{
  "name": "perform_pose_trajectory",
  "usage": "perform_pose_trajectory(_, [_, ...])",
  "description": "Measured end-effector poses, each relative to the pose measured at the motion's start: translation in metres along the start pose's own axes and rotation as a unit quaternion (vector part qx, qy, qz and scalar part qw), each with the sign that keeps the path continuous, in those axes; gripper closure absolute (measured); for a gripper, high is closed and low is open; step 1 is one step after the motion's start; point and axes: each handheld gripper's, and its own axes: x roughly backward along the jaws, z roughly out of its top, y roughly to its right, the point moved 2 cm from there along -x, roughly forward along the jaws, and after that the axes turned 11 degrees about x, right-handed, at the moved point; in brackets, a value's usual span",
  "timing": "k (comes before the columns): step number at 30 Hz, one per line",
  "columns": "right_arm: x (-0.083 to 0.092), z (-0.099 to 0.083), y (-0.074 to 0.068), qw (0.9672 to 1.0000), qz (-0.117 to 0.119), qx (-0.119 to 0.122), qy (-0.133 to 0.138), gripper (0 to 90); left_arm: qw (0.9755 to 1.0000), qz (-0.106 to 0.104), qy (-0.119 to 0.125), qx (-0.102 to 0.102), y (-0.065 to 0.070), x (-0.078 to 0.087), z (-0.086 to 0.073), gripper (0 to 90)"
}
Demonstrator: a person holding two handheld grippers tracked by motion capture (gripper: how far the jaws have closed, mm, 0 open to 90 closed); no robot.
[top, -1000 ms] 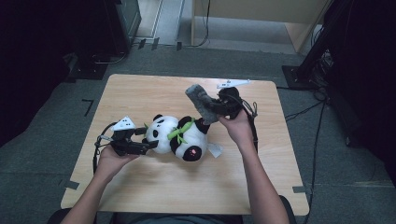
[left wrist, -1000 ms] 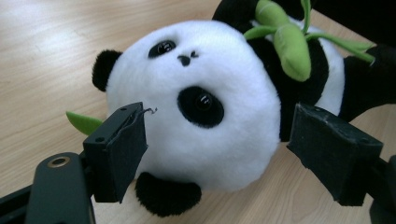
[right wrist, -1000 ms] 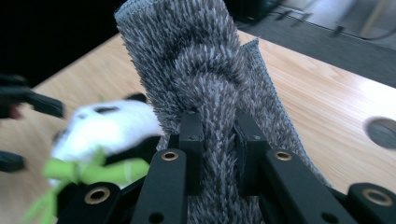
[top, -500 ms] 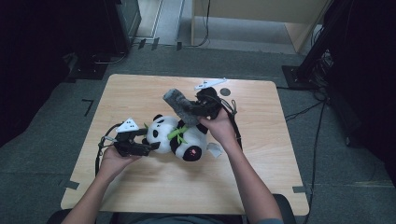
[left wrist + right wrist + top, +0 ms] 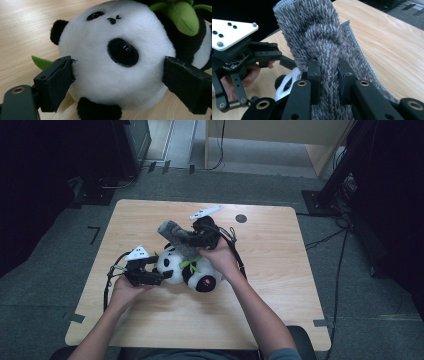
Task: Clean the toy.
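Observation:
A black-and-white plush panda (image 5: 189, 269) with a green leaf lies on the wooden table (image 5: 280, 295). My left gripper (image 5: 162, 274) is at its head. In the left gripper view the two pads (image 5: 58, 77) flank the round white head (image 5: 112, 62); the jaws have just been opening, and the head sits between them without being squeezed. My right gripper (image 5: 192, 239) is shut on a grey fuzzy cloth (image 5: 172, 234) held just above the panda. In the right gripper view the pads (image 5: 314, 72) pinch the shaggy cloth (image 5: 312, 32), with the left gripper (image 5: 284, 62) and a bit of panda (image 5: 287, 83) behind.
A small black round mark (image 5: 241, 218) sits near the table's far edge. Cables (image 5: 107, 280) trail from both grippers across the table. Dark floor and black stands surround the table, and tape marks its near corners.
My right gripper has carried the grey cloth leftward, from right of the panda to over its head. The left hand has stayed at the panda's head.

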Motion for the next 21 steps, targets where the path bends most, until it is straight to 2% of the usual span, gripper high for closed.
perform_pose_trajectory(5, [-0.019, -0.001, -0.002, 0.9998, 0.018, -0.005, -0.006, 75.7, 0.9999, 0.0, 0.009, -0.005, -0.002, -0.005, -0.004, 6.8])
perform_pose_trajectory(7, [-0.028, -0.003, -0.005, 0.9995, 0.026, -0.004, -0.017, 75.2, 0.9999, -0.003, 0.01, -0.003, -0.003, -0.007, -0.006, 7.1])
perform_pose_trajectory(9, [-0.036, -0.006, -0.007, 0.9991, 0.028, 0.002, -0.033, 75.0, 0.9999, -0.005, 0.01, -0.004, -0.004, -0.008, -0.009, 13.4])
perform_pose_trajectory(13, [-0.042, -0.012, -0.006, 0.9992, 0.02, 0.007, -0.034, 73.1, 1.0, 0.004, 0.004, -0.003, -0.003, -0.007, -0.008, 27.5])
perform_pose_trajectory(16, [-0.041, -0.013, -0.007, 0.9985, -0.013, 0.038, -0.036, 70.7, 1.0, 0.008, 0.004, 0.002, -0.002, -0.008, -0.008, 34.1])
perform_pose_trajectory(17, [-0.041, -0.013, -0.009, 0.9979, -0.018, 0.049, -0.037, 69.8, 1.0, 0.008, 0.004, 0.004, -0.002, -0.008, -0.008, 34.8])
perform_pose_trajectory(18, [-0.041, -0.013, -0.01, 0.9977, -0.019, 0.054, -0.035, 72.6, 1.0, 0.009, 0.002, 0.004, -0.002, -0.007, -0.008, 35.1])
perform_pose_trajectory(19, [-0.041, -0.013, -0.011, 0.9982, -0.013, 0.048, -0.035, 72.7, 0.9999, 0.01, 0.0, 0.004, -0.001, -0.007, -0.008, 35.5])
perform_pose_trajectory(21, [-0.042, -0.013, -0.008, 0.9995, 0.005, 0.015, -0.029, 72.5, 0.9999, 0.01, 0.0, 0.004, 0.0, -0.007, -0.009, 36.4])
